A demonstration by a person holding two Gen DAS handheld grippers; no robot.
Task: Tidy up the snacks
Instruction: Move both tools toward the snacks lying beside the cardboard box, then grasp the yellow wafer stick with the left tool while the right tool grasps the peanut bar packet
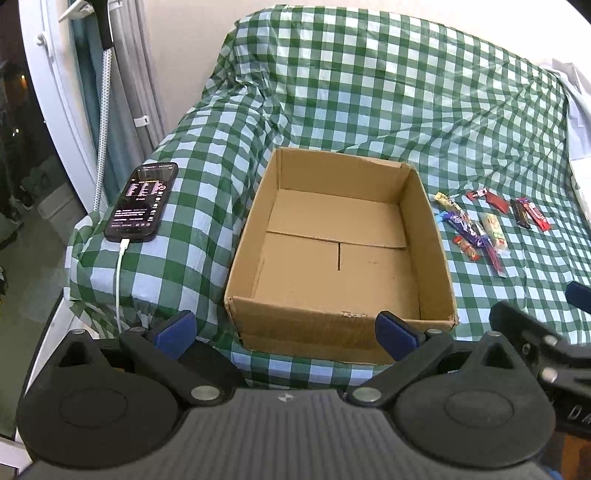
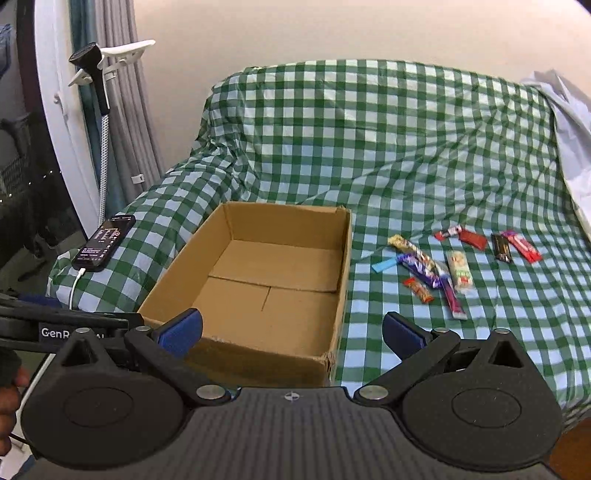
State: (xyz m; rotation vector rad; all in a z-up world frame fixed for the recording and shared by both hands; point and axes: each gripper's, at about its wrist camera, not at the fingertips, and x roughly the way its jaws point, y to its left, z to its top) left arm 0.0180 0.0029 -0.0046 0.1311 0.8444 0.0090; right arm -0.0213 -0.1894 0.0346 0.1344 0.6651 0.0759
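1. Left gripper [image 1: 286, 330]: I logged its jaws spread wide, holding nothing, low in front of the box's near wall.
2. Right gripper [image 2: 291, 334]: jaws likewise parted and empty, hovering before the box's near right corner.
3. Cardboard box [image 1: 432, 236]: open-topped, nothing inside, flaps flat on its floor.
4. Snacks [image 2: 448, 267]: a loose scatter of wrapped bars on the cloth, right of the box and apart from it, some overlapping. I judged them light, with crinkly, slippery wrappers and perhaps brittle contents; best pinched across the narrow middle, gently.
5. Phone [image 1: 142, 201]: lit, cabled, left of the box.
6. Checked cloth [image 2: 406, 147]: green and white, rumpled over soft furniture, so I expected it to give under pressure.
7. Room: plain wall [image 2: 332, 29] behind, curtain [image 2: 125, 110] at far left.
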